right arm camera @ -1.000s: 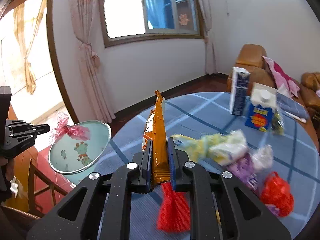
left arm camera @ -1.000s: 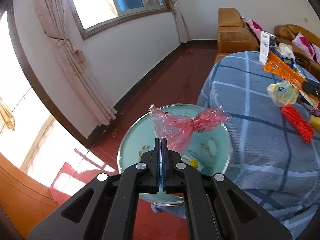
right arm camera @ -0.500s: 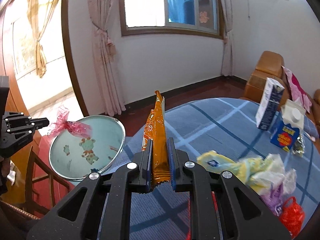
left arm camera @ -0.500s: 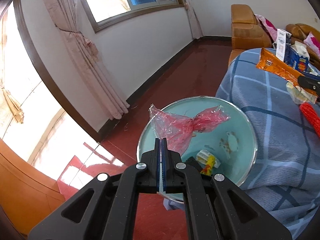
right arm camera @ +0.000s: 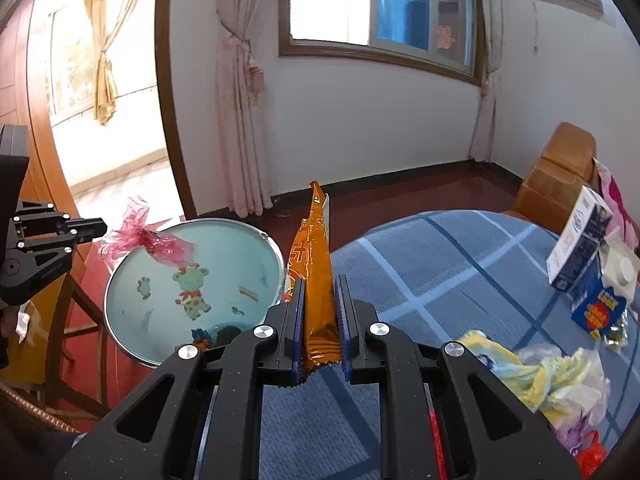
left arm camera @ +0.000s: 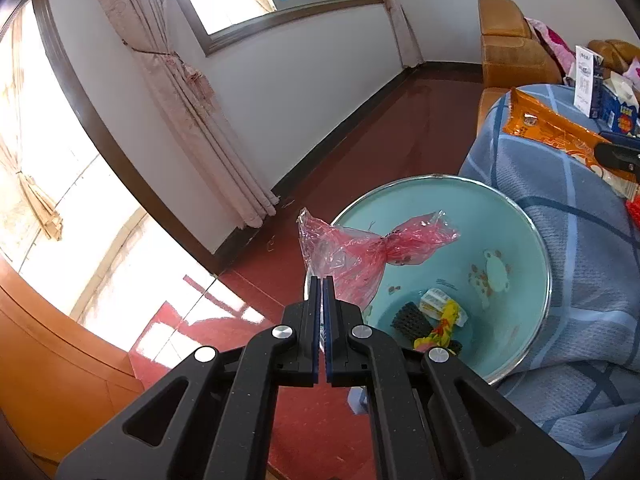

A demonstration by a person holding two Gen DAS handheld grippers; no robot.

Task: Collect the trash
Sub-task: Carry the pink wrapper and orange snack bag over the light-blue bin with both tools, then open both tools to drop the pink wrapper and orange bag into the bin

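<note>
Left wrist view: a blue checked table (left arm camera: 560,240) sits beside a turquoise basin (left arm camera: 516,240) holding scraps. Over the basin's near rim, the left gripper (left arm camera: 321,280) is clenched on a pink wrapper (left arm camera: 360,248). Right wrist view: the right gripper (right arm camera: 320,284) grasps an orange packet (right arm camera: 318,280) upright above the table edge, beside the basin (right arm camera: 224,256).
</note>
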